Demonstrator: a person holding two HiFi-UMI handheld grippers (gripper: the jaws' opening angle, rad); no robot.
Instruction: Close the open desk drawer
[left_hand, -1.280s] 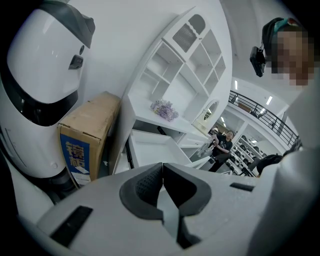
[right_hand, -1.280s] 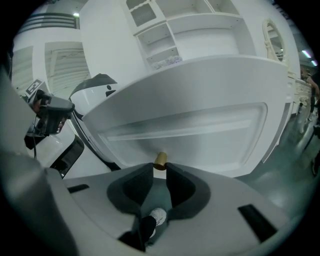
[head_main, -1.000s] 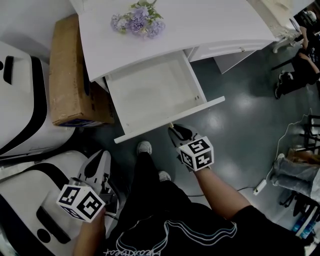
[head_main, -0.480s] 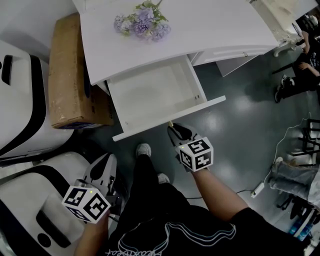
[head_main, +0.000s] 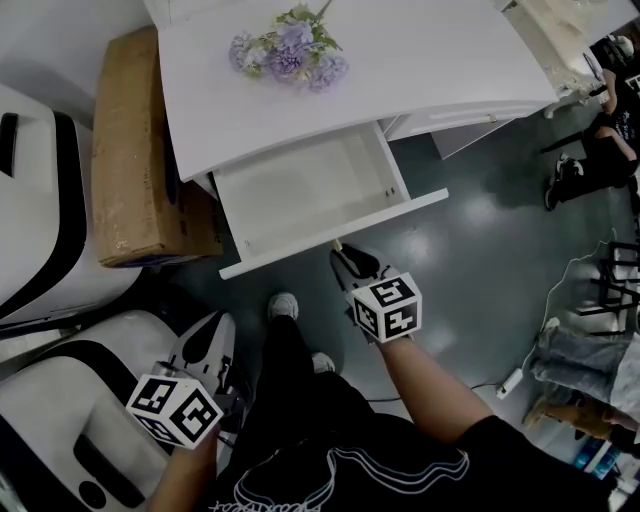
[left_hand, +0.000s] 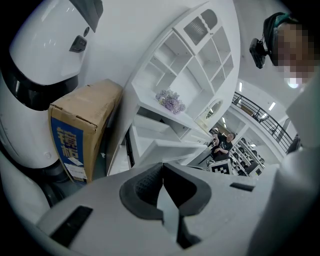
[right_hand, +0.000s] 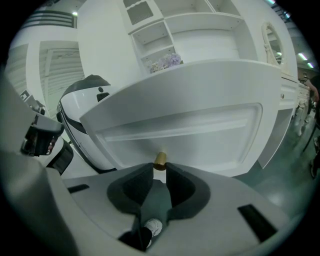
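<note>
The white desk (head_main: 420, 60) has its drawer (head_main: 300, 190) pulled out and empty. A small brass knob (head_main: 337, 244) sits on the drawer's front panel (right_hand: 190, 130). My right gripper (head_main: 342, 254) is at that panel, with its two jaw tips closed on either side of the knob (right_hand: 160, 160). My left gripper (head_main: 220, 322) hangs low at the left beside a white rounded machine body (head_main: 60, 420). Its jaws are shut with nothing between them (left_hand: 162, 167). From the left gripper view the drawer (left_hand: 165, 147) shows side-on, still sticking out.
Purple flowers (head_main: 290, 50) lie on the desk top. A cardboard box (head_main: 130, 150) stands left of the drawer, against a second white machine (head_main: 40, 230). The person's shoe (head_main: 283, 305) is just below the drawer front. Seated people (head_main: 600, 140) and clutter are at the right.
The drawer has slid partway back into the desk, and my right gripper has gone with it on the knob. My left gripper has sunk a little.
</note>
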